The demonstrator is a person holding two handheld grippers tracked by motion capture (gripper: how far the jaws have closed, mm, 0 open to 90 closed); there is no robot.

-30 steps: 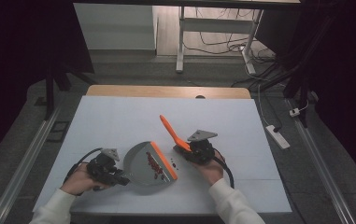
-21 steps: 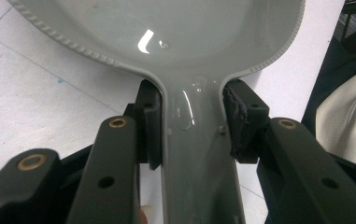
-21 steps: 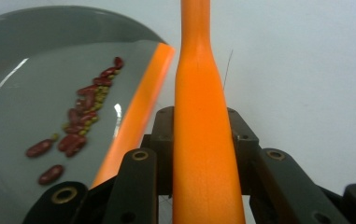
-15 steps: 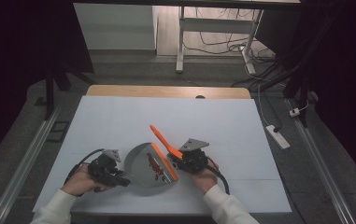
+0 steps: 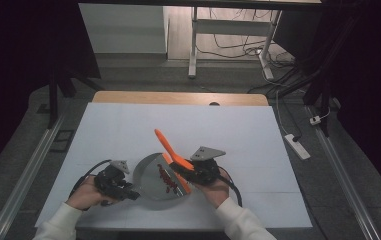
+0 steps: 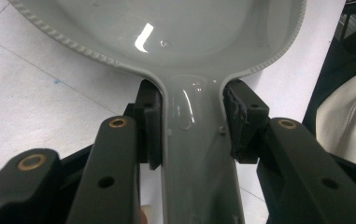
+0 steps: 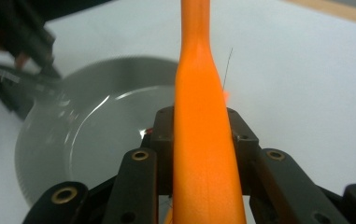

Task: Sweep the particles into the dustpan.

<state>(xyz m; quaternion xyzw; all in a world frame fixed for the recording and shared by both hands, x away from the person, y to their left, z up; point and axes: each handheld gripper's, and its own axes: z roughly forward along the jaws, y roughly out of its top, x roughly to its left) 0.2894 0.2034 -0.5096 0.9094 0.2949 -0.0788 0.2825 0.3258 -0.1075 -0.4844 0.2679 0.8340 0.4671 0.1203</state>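
left gripper (image 5: 128, 192) jaws pinch the grey pan (image 5: 153, 175) by its handle (pan resting on the white worktop (image 5: 228, 130)); right gripper (image 5: 190, 172) jaws pinch the orange spatula (image 5: 170, 150), tilted over the pan.

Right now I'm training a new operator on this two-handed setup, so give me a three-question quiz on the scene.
1. True or false: the left claw is shut on the grey plate's handle.
2. What does the right claw hold? A) an orange spatula B) a steel fork C) a white cloth
3. Fill in: in the high view, the red bits lie on the ____.

Key
1. True: the pads press both sides of the handle.
2. A: the claw is shut on the orange spatula.
3. Plate, beside the spatula's blade.
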